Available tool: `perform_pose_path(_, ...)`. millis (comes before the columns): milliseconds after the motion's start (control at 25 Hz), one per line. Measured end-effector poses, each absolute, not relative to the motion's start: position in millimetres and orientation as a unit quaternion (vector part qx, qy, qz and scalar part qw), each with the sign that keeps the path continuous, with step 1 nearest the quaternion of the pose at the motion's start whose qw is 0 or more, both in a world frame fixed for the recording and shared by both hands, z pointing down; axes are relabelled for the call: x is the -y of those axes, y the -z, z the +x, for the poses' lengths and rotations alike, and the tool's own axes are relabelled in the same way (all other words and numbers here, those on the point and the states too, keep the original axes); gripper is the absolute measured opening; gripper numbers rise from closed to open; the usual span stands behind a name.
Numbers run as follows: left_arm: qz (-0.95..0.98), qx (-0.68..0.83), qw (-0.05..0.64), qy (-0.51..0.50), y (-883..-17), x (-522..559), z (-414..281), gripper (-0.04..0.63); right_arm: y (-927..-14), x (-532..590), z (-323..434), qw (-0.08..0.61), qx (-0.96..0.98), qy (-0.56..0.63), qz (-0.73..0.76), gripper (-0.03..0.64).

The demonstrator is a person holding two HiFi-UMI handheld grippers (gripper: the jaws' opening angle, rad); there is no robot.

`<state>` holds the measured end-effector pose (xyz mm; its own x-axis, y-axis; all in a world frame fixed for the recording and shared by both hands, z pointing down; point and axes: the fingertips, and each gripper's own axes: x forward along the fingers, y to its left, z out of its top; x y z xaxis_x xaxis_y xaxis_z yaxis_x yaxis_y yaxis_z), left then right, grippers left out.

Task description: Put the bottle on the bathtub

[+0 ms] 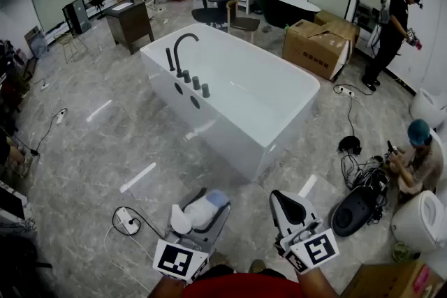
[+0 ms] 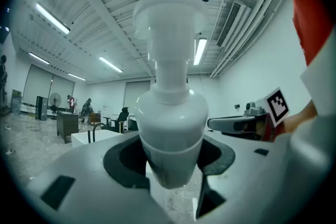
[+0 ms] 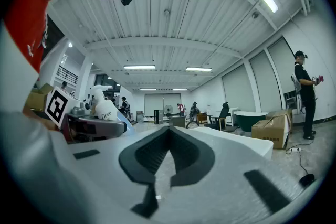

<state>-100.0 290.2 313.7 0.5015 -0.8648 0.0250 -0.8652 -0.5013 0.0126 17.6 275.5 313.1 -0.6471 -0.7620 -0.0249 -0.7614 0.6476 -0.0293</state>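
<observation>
White plastic is filling the left gripper view: the bottle [image 2: 170, 113], a pump dispenser, is sitting clamped between the jaws of the left gripper [image 2: 170, 165], which are pressing on its rounded shoulder. The right gripper [image 3: 168, 136] is gripping nothing, its dark pads closed together at the tips.

Both grippers are hovering low over the grey marbled floor [image 1: 91, 150], well apart from the bathtub [image 1: 206, 118]. Bare floor is lying open between them and the tub's near wall, and more is stretching away on the left. On the right, cables [image 1: 349, 150] are trailing past a crouching person [image 1: 419, 157], and a cardboard box [image 1: 318, 45] is crowding the tub's far corner. A power strip [image 1: 127, 220] is lying just left of the left gripper.

A black faucet [image 1: 183, 45] is standing on the tub's left rim; only white inner walls are showing inside.

"Dove" is reading clearly on the bottle in the right gripper view.
</observation>
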Motion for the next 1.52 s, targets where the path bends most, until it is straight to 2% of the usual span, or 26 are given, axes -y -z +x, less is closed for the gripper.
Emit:
perform_pose_path(520, 0.875, 0.483, 0.001, 0.006, -314, -265, -149, 0.233, -314, -261, -32, 0.006, -0.898, 0.003, -0.440, 0.005)
perform_pose_path(840, 0.878, 0.478, 0.007, 0.004, -330, -221, -152, 0.233, -328, -230, -24, -0.008, -0.888, 0.011, -0.459, 0.005)
perform_pose_path(1120, 0.878, 0.478, 0.013, -0.022, -344, -144, -135, 0.233, -347, -149, 1, 0.005, -0.882, 0.026, -0.470, 0.005)
perform_pose_path(1520, 0.859, 0.508, 0.025, -0.059, -371, 27, -98, 0.233, -360, 17, 48, 0.000, -0.891, 0.034, -0.452, 0.005)
